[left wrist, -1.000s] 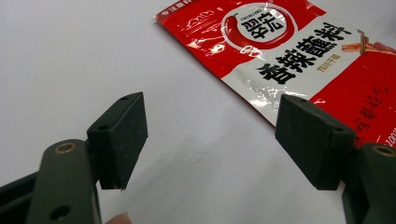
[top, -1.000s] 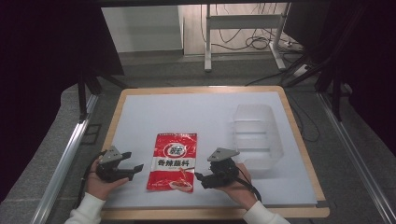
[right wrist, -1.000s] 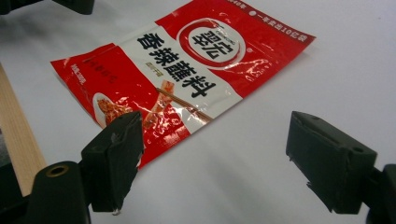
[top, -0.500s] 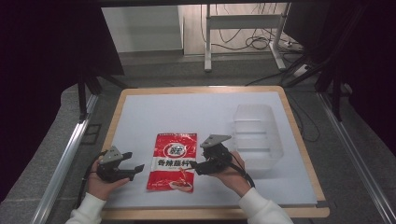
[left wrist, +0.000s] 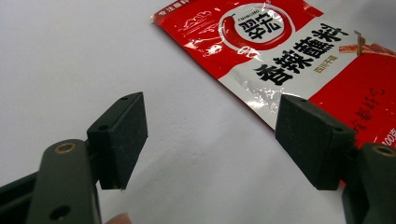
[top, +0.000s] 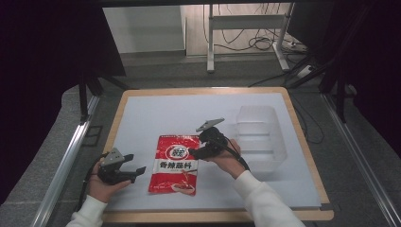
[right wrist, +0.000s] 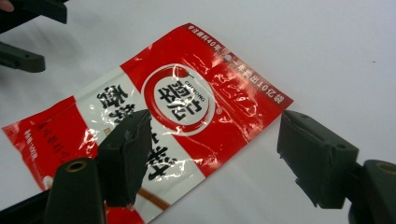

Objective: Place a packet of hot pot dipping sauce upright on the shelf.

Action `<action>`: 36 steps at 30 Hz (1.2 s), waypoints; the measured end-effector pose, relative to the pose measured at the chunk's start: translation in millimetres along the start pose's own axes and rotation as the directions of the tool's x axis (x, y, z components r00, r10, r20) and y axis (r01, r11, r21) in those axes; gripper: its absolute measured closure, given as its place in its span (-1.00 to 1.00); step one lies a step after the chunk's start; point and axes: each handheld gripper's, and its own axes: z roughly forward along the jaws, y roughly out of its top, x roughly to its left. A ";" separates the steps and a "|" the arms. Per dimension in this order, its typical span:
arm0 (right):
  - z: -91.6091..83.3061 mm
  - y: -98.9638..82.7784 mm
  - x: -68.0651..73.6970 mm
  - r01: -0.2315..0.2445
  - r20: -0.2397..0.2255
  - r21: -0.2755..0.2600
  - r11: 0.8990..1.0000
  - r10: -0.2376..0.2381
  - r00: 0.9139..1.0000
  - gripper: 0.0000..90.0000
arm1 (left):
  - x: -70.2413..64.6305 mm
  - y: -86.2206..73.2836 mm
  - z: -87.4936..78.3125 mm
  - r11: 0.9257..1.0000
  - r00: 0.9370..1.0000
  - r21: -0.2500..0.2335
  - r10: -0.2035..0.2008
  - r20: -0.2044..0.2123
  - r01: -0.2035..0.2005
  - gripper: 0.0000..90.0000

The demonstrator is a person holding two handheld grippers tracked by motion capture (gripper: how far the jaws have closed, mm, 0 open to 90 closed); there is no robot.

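Observation:
A red and white seasoning packet (top: 176,163) lies flat on the white tabletop (top: 161,113), near the front. My right gripper (top: 195,150) hovers over the packet's right edge and points left. In the right gripper view the packet (right wrist: 163,116) lies under the right gripper (right wrist: 212,149), whose jaws stand apart and have just been closing a little, with no pad touching it. My left gripper (top: 135,164) rests left of the packet, open and holding nothing. In the left gripper view the packet (left wrist: 289,51) lies ahead of the left gripper (left wrist: 210,140), behind its right jaw.
A clear plastic container (top: 257,135) stands on the right part of the table, close behind my right hand. A wooden rim (top: 302,137) frames the tabletop. The left gripper's jaws (right wrist: 23,28) show at the upper left of the right gripper view.
My right gripper has moved away from the front edge, rising slightly, and now hovers by the packet's upper right side. The left gripper and the packet have stayed put.

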 end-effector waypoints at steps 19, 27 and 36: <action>49.2 27.5 -28.7 -0.055 -0.022 0.112 0.992 0.058 0.998 -0.41 | -0.1 0.3 -0.4 1.000 1.000 -0.002 0.002 0.002 -0.002 -0.44; 66.4 33.6 -47.7 -0.109 -0.012 0.144 0.984 0.112 0.994 -0.39 | 0.0 0.4 -0.2 1.000 1.000 -0.002 0.004 0.002 -0.004 -0.44; 78.3 28.7 -60.8 -0.145 -0.013 0.178 0.973 0.150 0.989 -0.22 | -0.1 0.5 -0.1 1.000 1.000 -0.002 0.006 0.003 -0.006 -0.44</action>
